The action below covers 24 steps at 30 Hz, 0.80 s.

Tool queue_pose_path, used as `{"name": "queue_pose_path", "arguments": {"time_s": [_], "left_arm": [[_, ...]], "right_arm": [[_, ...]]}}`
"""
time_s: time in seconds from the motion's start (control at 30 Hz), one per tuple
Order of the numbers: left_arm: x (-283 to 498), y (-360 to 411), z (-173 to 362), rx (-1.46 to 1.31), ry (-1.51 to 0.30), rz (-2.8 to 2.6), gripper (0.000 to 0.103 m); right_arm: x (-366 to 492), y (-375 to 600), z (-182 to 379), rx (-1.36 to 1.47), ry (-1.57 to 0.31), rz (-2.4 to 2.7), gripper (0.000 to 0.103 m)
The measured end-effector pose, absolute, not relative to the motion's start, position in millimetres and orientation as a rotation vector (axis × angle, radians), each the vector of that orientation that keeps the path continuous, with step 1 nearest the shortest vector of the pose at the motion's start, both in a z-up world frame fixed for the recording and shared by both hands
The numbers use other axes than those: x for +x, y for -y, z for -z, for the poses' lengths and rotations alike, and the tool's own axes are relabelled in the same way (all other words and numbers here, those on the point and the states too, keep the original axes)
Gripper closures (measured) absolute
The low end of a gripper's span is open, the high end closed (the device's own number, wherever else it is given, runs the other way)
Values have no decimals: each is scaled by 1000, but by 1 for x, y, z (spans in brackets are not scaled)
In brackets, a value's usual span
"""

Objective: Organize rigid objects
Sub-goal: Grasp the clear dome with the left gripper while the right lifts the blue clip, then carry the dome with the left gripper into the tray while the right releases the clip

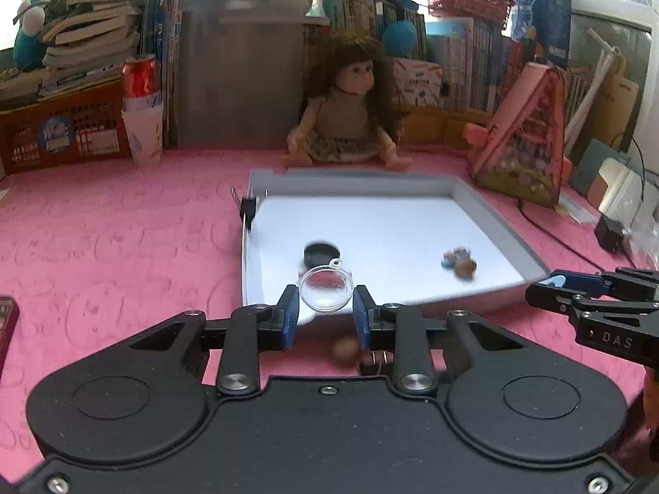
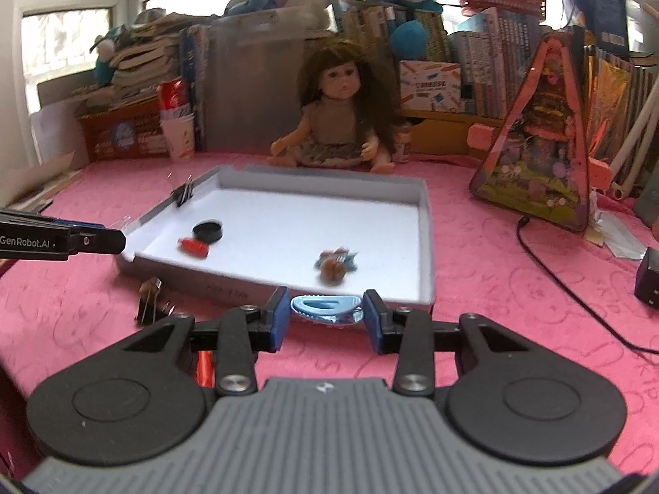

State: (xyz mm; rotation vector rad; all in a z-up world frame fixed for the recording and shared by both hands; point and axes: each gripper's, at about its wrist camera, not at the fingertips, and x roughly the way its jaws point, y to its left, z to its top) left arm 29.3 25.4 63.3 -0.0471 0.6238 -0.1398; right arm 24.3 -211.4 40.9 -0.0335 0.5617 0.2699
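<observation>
Right tongs (image 2: 325, 316) clamp blue hair clip (image 2: 325, 308); tray (image 2: 426, 247) beyond

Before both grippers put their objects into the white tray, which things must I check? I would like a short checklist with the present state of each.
1. Left gripper holds the clear half-sphere between its pads: ok.
2. Right gripper holds the blue hair clip: ok.
3. White tray has free floor for both: ok.
4. Black disc and small figure already inside the tray: ok.
5. Everything is collected: not ok, a binder clip stays on the pink cloth.
6. Grip firmness: cannot tell.
</observation>
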Motion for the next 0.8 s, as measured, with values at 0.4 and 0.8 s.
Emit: {"name": "queue_pose_path", "arguments": {"time_s": [0.4, 0.8], "left_arm": [[82, -16, -81, -43, -603, 147, 77], [153, -11, -66, -50, -706, 120, 77]], "right_arm": [[82, 212, -54, 67, -622, -228, 59], [152, 211, -45, 190, -772, -205, 59]]}}
